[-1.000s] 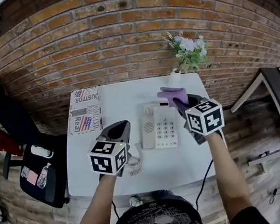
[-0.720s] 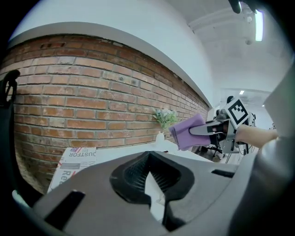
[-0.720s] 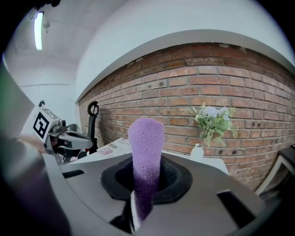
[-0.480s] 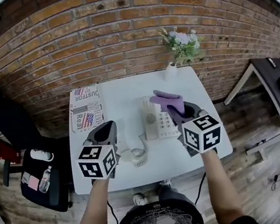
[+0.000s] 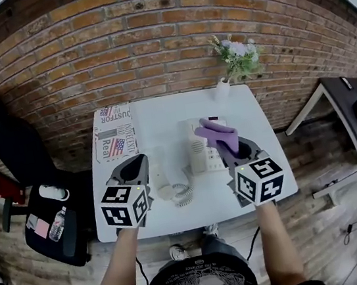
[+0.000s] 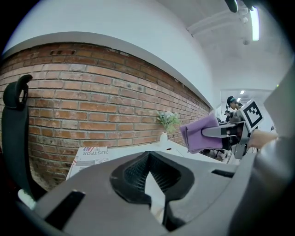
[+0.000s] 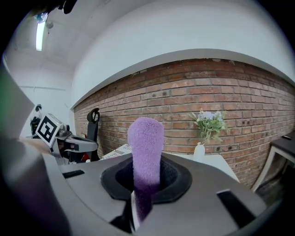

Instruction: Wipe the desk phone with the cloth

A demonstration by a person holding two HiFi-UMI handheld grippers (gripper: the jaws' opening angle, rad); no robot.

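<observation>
**Purple cloth held over the desk phone**

We see the right hand-held gripper [image 5: 233, 150] pinching a purple cloth [image 5: 217, 134] over the desk phone [image 5: 196, 148], which sits mid-counter [image 5: 161, 118]. The phone's handset [image 5: 162, 177] lies on the counter just left of it. The left hand-held gripper [image 5: 135, 163] hovers near the front edge, jaws pressed together on nothing.

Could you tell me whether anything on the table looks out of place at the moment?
Yes: the white handset is off its cradle. It lies on the white table just left of the white desk phone base, with its coiled cord bunched beside it. Nothing looks spilled or damaged.
</observation>
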